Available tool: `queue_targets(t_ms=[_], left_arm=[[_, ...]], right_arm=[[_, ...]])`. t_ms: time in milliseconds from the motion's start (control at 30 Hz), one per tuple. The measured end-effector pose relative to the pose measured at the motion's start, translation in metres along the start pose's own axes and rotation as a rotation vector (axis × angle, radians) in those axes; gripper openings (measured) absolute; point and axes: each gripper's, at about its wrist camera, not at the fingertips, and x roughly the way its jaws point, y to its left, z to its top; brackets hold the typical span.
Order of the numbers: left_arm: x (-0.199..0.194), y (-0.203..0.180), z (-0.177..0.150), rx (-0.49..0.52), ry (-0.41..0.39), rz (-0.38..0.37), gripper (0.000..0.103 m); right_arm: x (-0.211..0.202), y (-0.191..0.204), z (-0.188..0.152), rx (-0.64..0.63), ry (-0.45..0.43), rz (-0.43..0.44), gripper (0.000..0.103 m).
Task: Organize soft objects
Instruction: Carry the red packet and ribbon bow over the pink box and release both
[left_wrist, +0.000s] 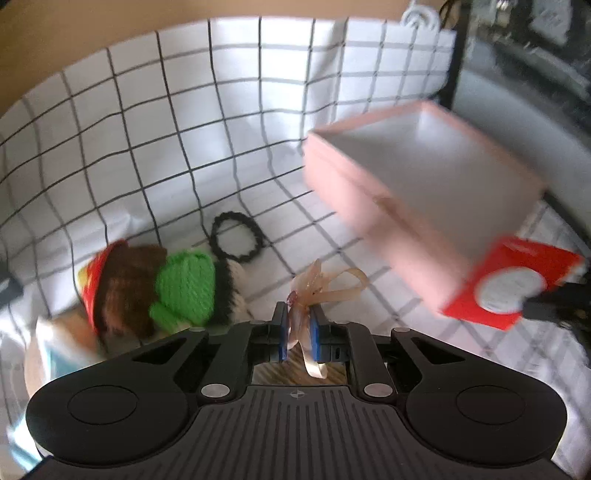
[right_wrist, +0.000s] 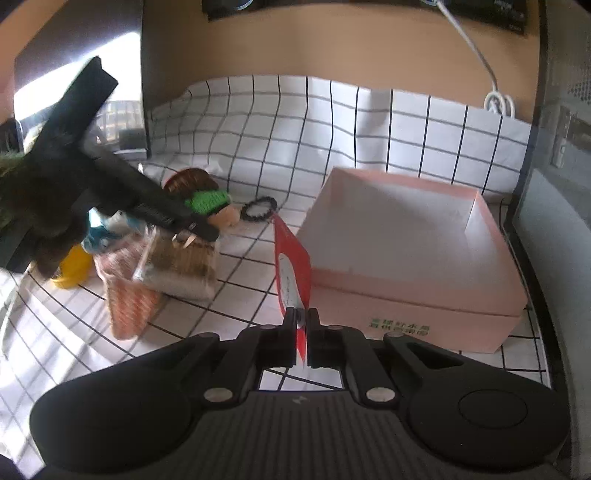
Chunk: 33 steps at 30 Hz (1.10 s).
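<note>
Left gripper (left_wrist: 298, 325) sat clamped on a peach ribbon bow (left_wrist: 317, 284), blue pads (left_wrist: 282, 332) pinching its knot, loops sticking out ahead. Up and to the right of it stood the pink box (left_wrist: 369, 192), its white inside bare as far as this view showed. Well to the left of the box lay a knitted doll with a green scarf (left_wrist: 184, 291), a black hair tie (left_wrist: 236, 236) just beyond it, all on the checked cloth (left_wrist: 184, 110). So nothing was stowed yet, by my reckoning, and the bow looked next to go. The red card (left_wrist: 513, 280) at the box's near corner carried a white patch, too blurred to read.

Over to the right wrist: right gripper (right_wrist: 302, 325) was shut on that red card (right_wrist: 293, 258), held edge-on just left of the pink box (right_wrist: 406, 288). Box still empty. Green characters were printed on its front wall, too small to make out. Left of the box waited the doll (right_wrist: 210, 203), hair tie (right_wrist: 258, 208) and a woven orange pouch (right_wrist: 129, 302), still to sort.
</note>
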Motion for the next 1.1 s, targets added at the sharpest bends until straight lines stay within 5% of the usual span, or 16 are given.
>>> queue_targets(t_ms=[400,533,567,600,667,867,1100], left_arm=[[-0.066,-0.11,-0.052,-0.028,-0.062,-0.296,0.015],[-0.069,-0.121,-0.044,-0.056,-0.095,-0.294,0.015],[-0.069,-0.119,-0.043,-0.095,-0.1,-0.297,0.015],[-0.068,-0.115,-0.043,-0.134,-0.104,-0.3,0.015],[-0.065,-0.111,-0.049,-0.19,-0.099,-0.282,0.015],[-0.054,-0.102,-0.084,-0.361,-0.031,-0.236,0.015],[-0.067,-0.095,-0.12,-0.402,0.004,-0.195,0.015]], right_arm=[[-0.093,-0.025,-0.036,-0.004,0.004,-0.112,0.002],[-0.097,-0.03,-0.054,-0.016,0.036,-0.151,0.005],[-0.093,-0.031,-0.058,-0.012,0.038,-0.143,0.017],[-0.089,-0.031,-0.06,-0.004,0.042,-0.125,0.05],[-0.077,-0.031,-0.065,0.029,0.035,-0.1,0.094],[-0.031,-0.026,-0.066,0.063,0.019,-0.098,0.096],[0.012,-0.027,-0.067,0.017,0.105,-0.068,0.088]])
